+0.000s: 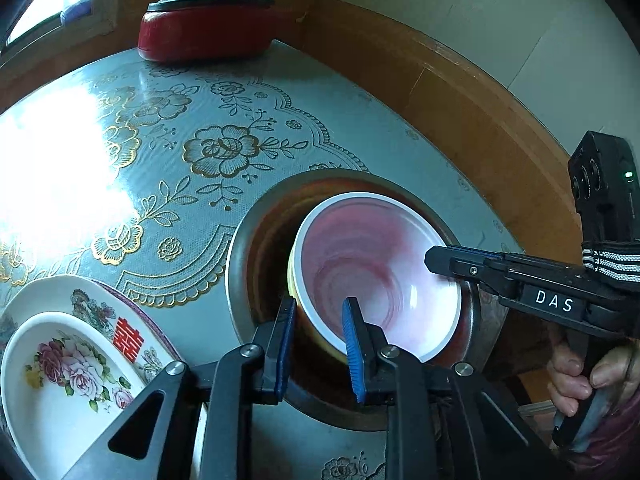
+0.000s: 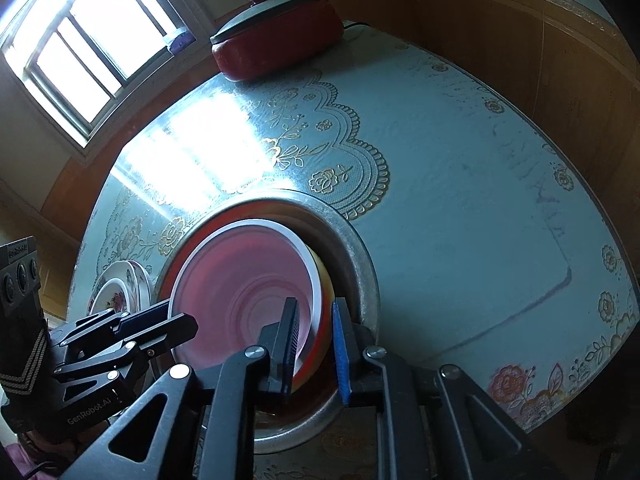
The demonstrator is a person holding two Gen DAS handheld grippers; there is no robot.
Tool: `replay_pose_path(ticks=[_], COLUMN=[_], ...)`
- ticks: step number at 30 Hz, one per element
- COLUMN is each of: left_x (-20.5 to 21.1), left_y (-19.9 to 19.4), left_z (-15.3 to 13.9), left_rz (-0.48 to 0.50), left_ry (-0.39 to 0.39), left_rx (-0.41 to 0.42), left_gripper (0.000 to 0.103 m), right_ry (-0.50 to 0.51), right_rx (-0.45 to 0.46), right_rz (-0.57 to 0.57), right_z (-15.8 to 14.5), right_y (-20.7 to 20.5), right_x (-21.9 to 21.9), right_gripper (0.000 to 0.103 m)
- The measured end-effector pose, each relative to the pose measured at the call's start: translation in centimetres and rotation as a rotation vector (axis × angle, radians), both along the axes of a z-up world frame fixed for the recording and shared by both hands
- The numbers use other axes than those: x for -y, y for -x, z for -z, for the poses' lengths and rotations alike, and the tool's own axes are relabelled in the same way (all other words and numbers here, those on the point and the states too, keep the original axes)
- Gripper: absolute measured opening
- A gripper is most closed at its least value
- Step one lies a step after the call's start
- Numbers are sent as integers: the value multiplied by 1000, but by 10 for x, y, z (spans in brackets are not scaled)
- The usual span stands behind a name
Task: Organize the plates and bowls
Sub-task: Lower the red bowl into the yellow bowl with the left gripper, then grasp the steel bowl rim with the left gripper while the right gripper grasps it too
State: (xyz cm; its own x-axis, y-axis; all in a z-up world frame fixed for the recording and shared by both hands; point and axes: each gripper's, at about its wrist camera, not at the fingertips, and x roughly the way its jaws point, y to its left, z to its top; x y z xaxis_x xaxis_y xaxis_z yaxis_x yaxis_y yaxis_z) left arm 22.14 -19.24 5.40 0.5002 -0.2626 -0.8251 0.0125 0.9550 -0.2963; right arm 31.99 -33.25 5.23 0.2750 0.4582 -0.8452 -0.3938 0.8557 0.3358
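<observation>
The pink-and-white bowl is smeared by motion blur in both wrist views, so its inner pattern cannot be read. The steel basin under it hides most of its own floor, and the right gripper covers part of the bowl's rim. The floral dish and the red-character plate beneath it are cut off by the lower left edge. Window glare whitens the surface.

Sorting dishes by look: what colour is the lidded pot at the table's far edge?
Red pot, clearest in the left wrist view.
</observation>
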Motion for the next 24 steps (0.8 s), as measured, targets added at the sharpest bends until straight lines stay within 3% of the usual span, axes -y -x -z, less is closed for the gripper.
replay_pose_path(ticks=[9,24], left_x=[1,-1], left_y=[4,11], left_z=[-1,-5], left_rz=[-1,-13], left_ry=[-7,8], left_rx=[6,11], left_gripper=[24,24], right_ry=[-3,-79], right_rx=[13,34], right_rz=[7,48], right_z=[-4,-13], right_y=[9,18], right_x=[1,16], right_gripper=[25,25])
